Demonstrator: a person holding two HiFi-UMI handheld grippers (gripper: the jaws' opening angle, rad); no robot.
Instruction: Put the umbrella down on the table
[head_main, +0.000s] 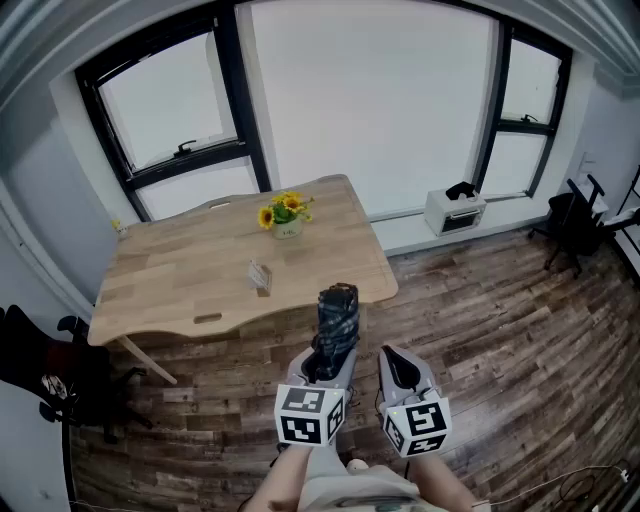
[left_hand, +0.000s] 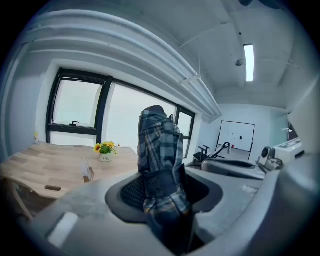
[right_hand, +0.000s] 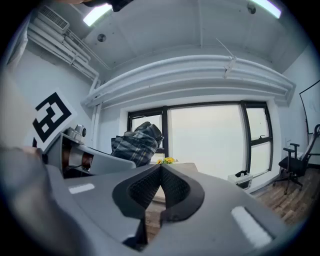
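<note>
A folded plaid umbrella (head_main: 337, 320) stands up out of my left gripper (head_main: 325, 367), whose jaws are shut on its lower part. The left gripper view shows the blue checked umbrella (left_hand: 159, 150) clamped between the dark pads. Just to the right, my right gripper (head_main: 398, 368) is shut with nothing in it; its pads (right_hand: 172, 186) meet in the right gripper view, where the umbrella (right_hand: 136, 142) shows to the left. The wooden table (head_main: 180, 260) lies ahead, beyond a strip of floor.
On the table stand a small pot of yellow flowers (head_main: 286, 214) and a little card holder (head_main: 260, 276). A white box (head_main: 455, 211) sits by the window wall. Dark chairs stand at the far right (head_main: 578, 222) and at the left edge (head_main: 50, 375). Wood floor surrounds the table.
</note>
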